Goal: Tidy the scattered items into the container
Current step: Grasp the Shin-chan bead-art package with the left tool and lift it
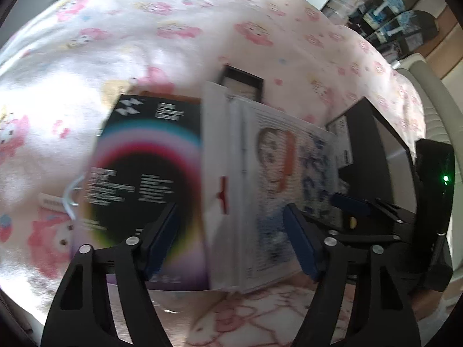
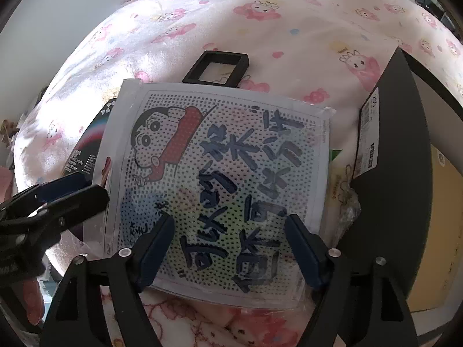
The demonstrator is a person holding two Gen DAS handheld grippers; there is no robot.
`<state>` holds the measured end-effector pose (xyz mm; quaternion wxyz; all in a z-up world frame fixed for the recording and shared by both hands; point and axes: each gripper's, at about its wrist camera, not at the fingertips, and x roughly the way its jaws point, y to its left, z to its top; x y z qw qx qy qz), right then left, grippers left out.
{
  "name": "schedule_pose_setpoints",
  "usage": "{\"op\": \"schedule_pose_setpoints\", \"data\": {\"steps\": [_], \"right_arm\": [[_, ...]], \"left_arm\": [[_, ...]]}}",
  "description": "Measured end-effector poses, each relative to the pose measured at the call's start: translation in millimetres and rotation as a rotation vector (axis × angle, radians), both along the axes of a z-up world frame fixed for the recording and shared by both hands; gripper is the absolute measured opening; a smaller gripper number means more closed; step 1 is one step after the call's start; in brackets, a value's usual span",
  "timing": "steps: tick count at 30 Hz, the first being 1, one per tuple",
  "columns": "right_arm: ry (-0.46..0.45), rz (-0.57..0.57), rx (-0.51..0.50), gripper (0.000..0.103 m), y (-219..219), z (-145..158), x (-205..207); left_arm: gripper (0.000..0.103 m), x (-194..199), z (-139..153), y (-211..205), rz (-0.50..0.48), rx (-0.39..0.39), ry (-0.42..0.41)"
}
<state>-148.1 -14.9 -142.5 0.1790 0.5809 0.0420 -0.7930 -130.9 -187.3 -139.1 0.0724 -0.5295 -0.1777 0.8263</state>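
Note:
A flat white packet with a cartoon boy and dark characters (image 2: 222, 190) lies on the pink-print bedding, partly over a black box with a rainbow ring (image 1: 144, 179). The packet also shows in the left wrist view (image 1: 277, 179). A small black frame (image 2: 217, 66) lies beyond them, also in the left wrist view (image 1: 243, 82). A dark open container (image 2: 405, 173) stands at the right. My right gripper (image 2: 228, 248) is open just over the packet's near edge. My left gripper (image 1: 228, 240) is open over the box and packet; it shows at the left in the right wrist view (image 2: 63, 193).
The bedding (image 2: 289, 29) with pink cartoon figures covers the whole surface. A white hook (image 1: 71, 196) lies left of the black box. A grey chair back (image 1: 434, 101) and dark shelves (image 1: 385, 14) stand at the far right.

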Motion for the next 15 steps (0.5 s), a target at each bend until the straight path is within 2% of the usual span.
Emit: {"op": "schedule_pose_setpoints", "data": {"steps": [2,5,7,8,10,13,15], "right_arm": [[-0.001,0.006,-0.018,0.079,-0.1,0.2,-1.7],[-0.021,0.026,-0.053,0.079,-2.4,-0.3,-2.2],[-0.042,0.043,-0.099,0.079,-5.4,1.5,-2.3],[-0.050,0.053,-0.122,0.078,-7.2,3.0,-1.3],[-0.060,0.066,-0.149,0.077,-11.5,6.3,0.0],[-0.042,0.054,-0.139,0.075,-12.3,14.9,2.4],[-0.013,0.030,-0.104,0.075,-7.1,19.7,10.5]], "left_arm": [[0.060,-2.0,-2.1,4.3,-0.007,-0.007,-0.001],[0.035,-8.2,-4.8,7.5,-0.012,0.003,-0.028],[0.034,-13.5,-9.6,6.9,-0.015,0.070,-0.050],[0.034,-16.3,-11.8,7.7,-0.015,0.076,-0.055],[0.034,-23.5,-16.3,9.3,-0.011,0.059,-0.069],[0.024,-23.3,-15.8,5.8,0.017,0.010,-0.066],[0.021,-15.5,-12.8,-1.5,0.029,0.028,-0.068]]}}
